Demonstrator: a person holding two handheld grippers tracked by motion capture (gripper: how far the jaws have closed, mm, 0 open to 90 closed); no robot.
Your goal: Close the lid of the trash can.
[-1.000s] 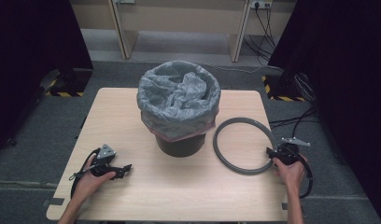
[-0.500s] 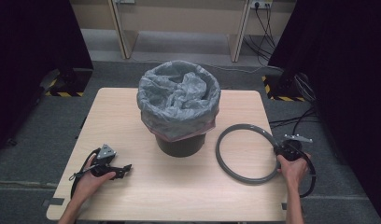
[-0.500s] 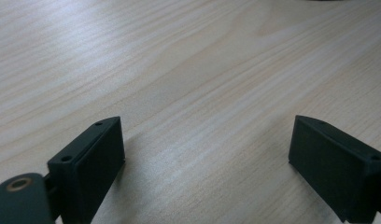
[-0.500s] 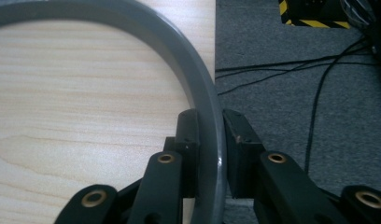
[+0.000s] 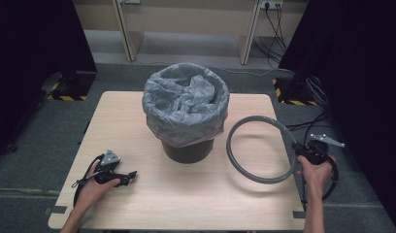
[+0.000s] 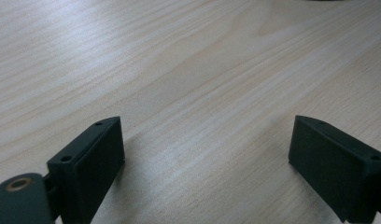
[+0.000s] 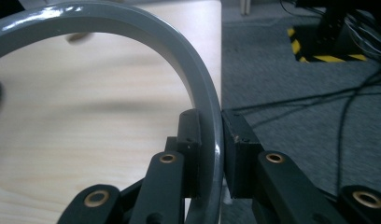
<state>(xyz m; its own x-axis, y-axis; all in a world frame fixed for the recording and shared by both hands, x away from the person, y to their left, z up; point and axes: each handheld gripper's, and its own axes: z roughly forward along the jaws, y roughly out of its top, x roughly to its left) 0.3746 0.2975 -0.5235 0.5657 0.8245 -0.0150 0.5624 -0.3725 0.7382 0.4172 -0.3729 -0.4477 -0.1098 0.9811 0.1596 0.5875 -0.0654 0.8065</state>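
Right gripper (image 7: 211,154): jaws closed on the grey ring (image 5: 256,148), lifted off the table (image 5: 152,204).
Left gripper (image 6: 205,163): jaws wide apart, holding nothing.

Both grippers were black: the left gripper (image 5: 131,174) and right gripper (image 5: 296,146) each carried a grey three-cornered plate, a looping black cable and brass-ringed screw holes; forearms were bare.

The hand-held gripper (image 7: 210,140) clamps a grey ring (image 7: 179,51), which arcs ahead and leftward above the pale wooden surface (image 7: 100,130).
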